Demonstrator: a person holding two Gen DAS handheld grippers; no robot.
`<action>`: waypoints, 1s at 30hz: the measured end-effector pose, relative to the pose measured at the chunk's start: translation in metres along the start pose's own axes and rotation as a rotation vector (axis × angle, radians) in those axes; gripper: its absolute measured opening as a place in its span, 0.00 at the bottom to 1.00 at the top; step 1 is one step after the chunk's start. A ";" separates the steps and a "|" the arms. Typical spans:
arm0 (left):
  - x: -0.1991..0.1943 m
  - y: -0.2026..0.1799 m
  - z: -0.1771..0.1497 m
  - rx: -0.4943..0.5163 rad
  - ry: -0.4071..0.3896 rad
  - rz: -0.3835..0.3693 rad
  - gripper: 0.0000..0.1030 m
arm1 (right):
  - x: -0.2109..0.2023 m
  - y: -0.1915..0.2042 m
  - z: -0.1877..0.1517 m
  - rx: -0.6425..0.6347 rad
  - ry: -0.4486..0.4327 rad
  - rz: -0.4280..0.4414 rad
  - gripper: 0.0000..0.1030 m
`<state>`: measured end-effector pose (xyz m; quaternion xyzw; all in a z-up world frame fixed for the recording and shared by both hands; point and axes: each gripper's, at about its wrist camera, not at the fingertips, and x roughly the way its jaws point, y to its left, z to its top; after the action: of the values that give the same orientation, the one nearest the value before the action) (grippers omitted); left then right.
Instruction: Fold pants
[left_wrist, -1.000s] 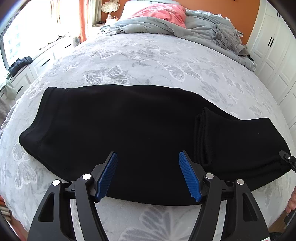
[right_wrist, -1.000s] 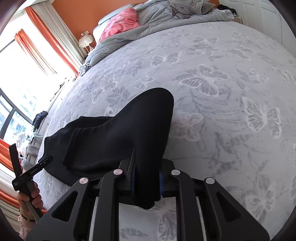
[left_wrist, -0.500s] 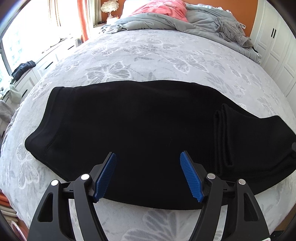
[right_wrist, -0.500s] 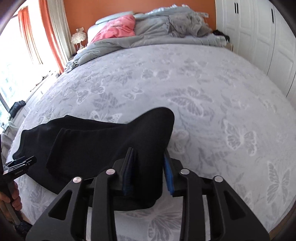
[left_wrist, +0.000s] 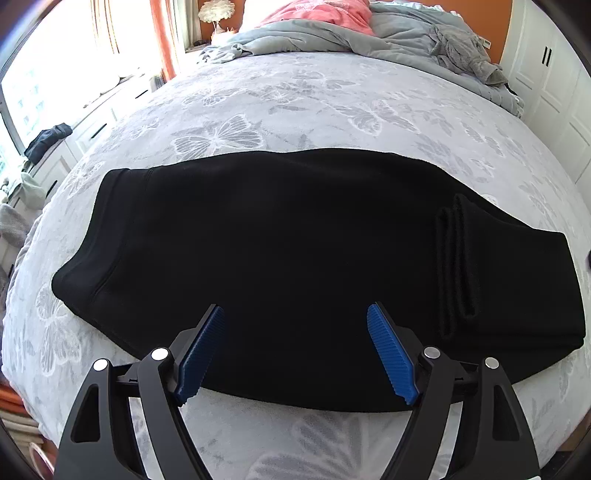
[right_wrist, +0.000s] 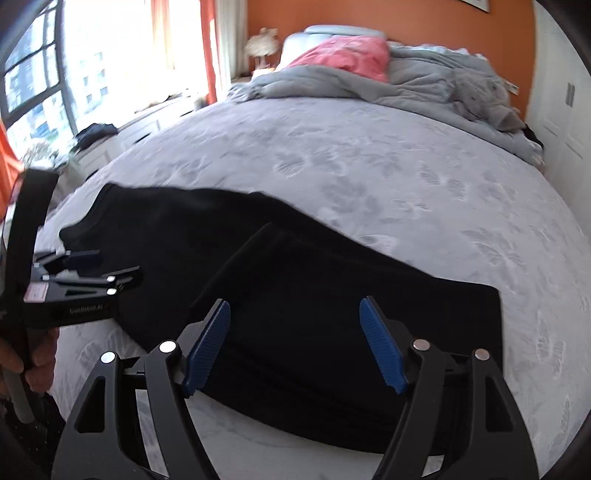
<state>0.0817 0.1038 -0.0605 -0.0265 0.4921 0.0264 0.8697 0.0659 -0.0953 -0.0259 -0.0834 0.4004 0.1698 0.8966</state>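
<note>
Black fleece pants (left_wrist: 295, 258) lay flat across the near part of the bed, on a pale grey bedspread with a white butterfly pattern (left_wrist: 295, 99); waistband end to the left in the left wrist view, leg end doubled back on top at the right, its stacked edges showing as ridges (left_wrist: 456, 266); same folded-over layer seen as a raised dark panel (right_wrist: 332, 295) in the right wrist view. Left hand-held gripper (left_wrist: 295, 350) hovered over the near edge of the pants, blue ribbed pads (left_wrist: 199, 354) spread wide, nothing between them; also seen from the side at the left of the right wrist view (right_wrist: 85, 280), gripped by a bare hand (right_wrist: 33, 365). Right hand-held gripper (right_wrist: 295, 347) likewise spread wide above the folded layer, pinching nothing; contact with the cloth could not be judged. Beyond the pants: a rumpled grey duvet (left_wrist: 332, 37) and a pink pillow (right_wrist: 343, 55) bunched at the head of the bed against an orange wall (right_wrist: 406, 18); white wardrobe doors (left_wrist: 546, 85) to the right; a bright window with orange curtains (right_wrist: 208, 48) to the left.
</note>
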 end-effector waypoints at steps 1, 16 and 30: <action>-0.001 0.001 0.000 -0.004 0.001 0.001 0.75 | 0.006 0.017 -0.001 -0.051 0.007 0.009 0.68; -0.020 0.050 -0.015 -0.013 -0.013 0.026 0.76 | 0.027 0.053 0.017 0.001 -0.065 -0.013 0.20; -0.019 0.096 -0.028 -0.070 0.010 0.048 0.78 | -0.004 -0.035 0.030 0.156 -0.051 -0.100 0.75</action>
<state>0.0412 0.1977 -0.0600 -0.0453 0.4957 0.0646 0.8649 0.0972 -0.1206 -0.0020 -0.0289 0.3849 0.0953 0.9176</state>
